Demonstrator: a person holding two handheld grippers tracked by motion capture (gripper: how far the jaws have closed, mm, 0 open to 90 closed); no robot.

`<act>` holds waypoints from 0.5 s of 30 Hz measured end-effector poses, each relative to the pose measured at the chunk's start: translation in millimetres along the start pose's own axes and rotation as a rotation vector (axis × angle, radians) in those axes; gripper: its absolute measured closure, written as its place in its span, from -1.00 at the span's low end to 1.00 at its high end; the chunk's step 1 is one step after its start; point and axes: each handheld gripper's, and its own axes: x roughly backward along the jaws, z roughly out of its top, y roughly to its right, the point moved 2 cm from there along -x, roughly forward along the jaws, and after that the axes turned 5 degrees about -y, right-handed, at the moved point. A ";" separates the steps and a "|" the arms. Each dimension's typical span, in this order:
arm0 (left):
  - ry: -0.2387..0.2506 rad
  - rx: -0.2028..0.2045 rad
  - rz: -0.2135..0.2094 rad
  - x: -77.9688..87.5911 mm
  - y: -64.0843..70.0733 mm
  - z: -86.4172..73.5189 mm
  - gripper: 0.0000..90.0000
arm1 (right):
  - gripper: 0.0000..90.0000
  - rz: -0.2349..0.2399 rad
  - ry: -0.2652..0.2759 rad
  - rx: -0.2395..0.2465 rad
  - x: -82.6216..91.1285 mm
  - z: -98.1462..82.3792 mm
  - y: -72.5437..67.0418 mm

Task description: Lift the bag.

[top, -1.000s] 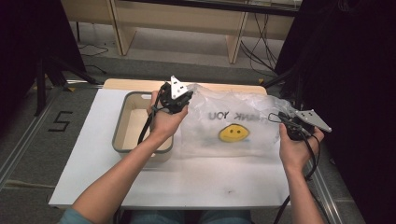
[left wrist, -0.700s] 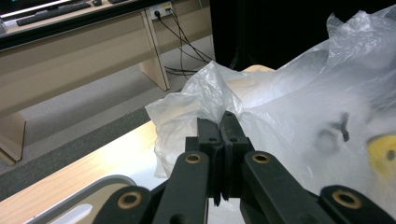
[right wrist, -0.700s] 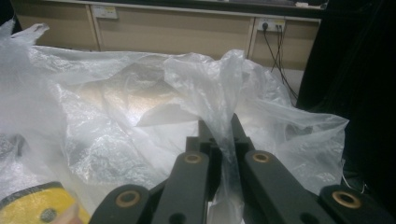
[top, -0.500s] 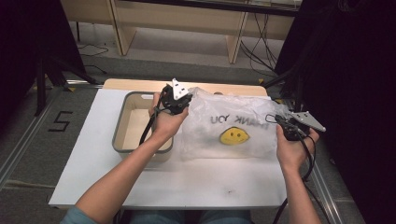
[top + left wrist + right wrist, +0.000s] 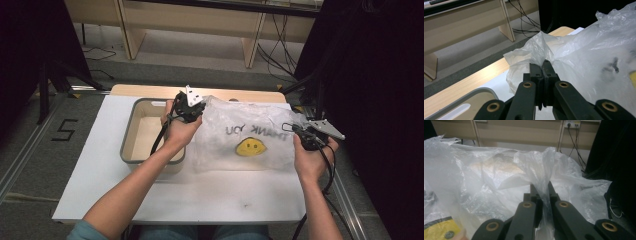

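Note:
A clear plastic bag (image 5: 245, 135) printed with "THANK YOU" and a yellow smiley face is stretched above the white table (image 5: 100, 165) between both grippers. My left gripper (image 5: 192, 105) is shut on the bag's left edge; in the left gripper view the film (image 5: 541, 50) is pinched between the closed jaws of that gripper (image 5: 542, 65). My right gripper (image 5: 301, 131) is shut on the bag's right edge, and the right gripper view has a pleat of plastic (image 5: 544, 180) running down between the jaws of that gripper (image 5: 542, 188).
A grey-rimmed wooden tray (image 5: 131, 127) sits on the table left of the bag, under my left forearm. The table's far wooden edge (image 5: 150, 91) lies behind it. Cables and bench legs (image 5: 250, 45) stand on the floor beyond.
The right hand has drawn slightly inward, toward the left. The bag has shifted a little between the grippers. Both grips stay as they were.

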 end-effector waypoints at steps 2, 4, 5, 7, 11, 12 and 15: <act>-0.007 0.000 -0.002 -2.1 0.3 -1.0 0.98 | 1.00 0.001 -0.009 -0.004 -1.4 -1.8 0.4; -0.013 0.000 -0.005 -3.2 0.3 -1.7 0.98 | 1.00 0.003 -0.020 -0.007 -2.6 -3.7 1.1; -0.015 -0.001 -0.005 -3.5 0.2 -1.8 0.98 | 1.00 0.003 -0.024 -0.009 -2.9 -4.4 1.3; -0.019 -0.001 -0.006 -3.9 0.3 -2.0 0.98 | 1.00 0.003 -0.025 -0.009 -3.2 -4.9 1.8; -0.022 0.000 -0.008 -5.4 0.5 -2.6 0.98 | 1.00 0.002 -0.029 -0.012 -3.7 -5.1 2.3; -0.021 0.003 -0.007 -5.5 0.5 -2.7 0.98 | 1.00 0.001 -0.029 -0.011 -3.7 -4.9 2.5; -0.021 -0.001 -0.006 -5.2 0.0 -2.6 0.98 | 1.00 0.002 -0.028 -0.009 -3.6 -4.5 2.4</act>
